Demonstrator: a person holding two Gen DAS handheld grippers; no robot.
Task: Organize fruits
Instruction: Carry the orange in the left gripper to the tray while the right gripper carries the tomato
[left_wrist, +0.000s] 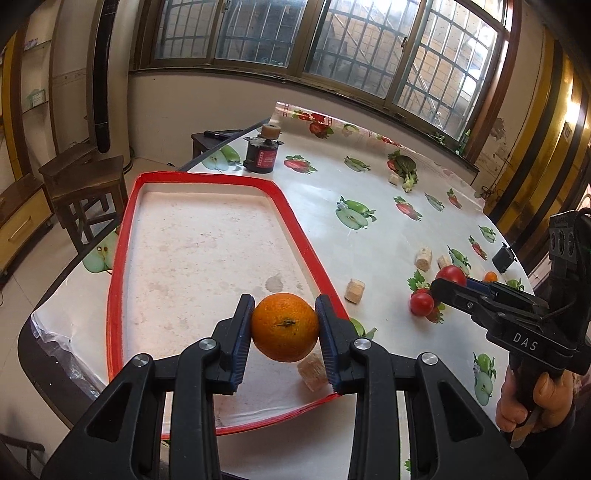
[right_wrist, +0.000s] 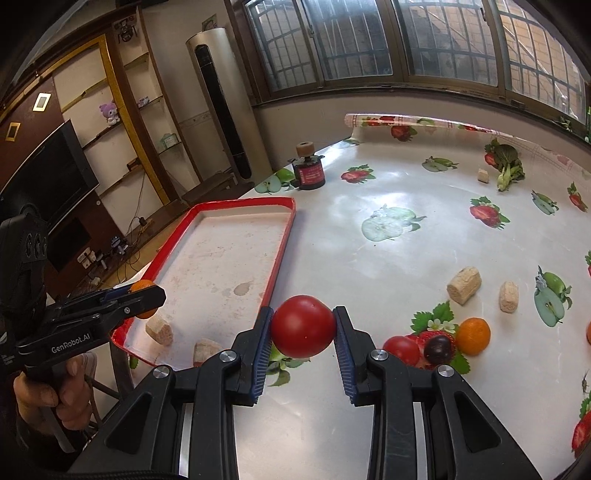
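My left gripper is shut on an orange and holds it over the near right part of the red-rimmed tray. My right gripper is shut on a large red tomato, just right of the tray's near corner. A smaller tomato, a dark plum and a small orange lie together on the table to its right. In the left wrist view the right gripper shows at the right with the tomato.
Beige cork-like blocks lie in the tray and on the table. A dark jar stands past the tray's far end. A leafy vegetable lies at the far right. The table edge and stools are to the left.
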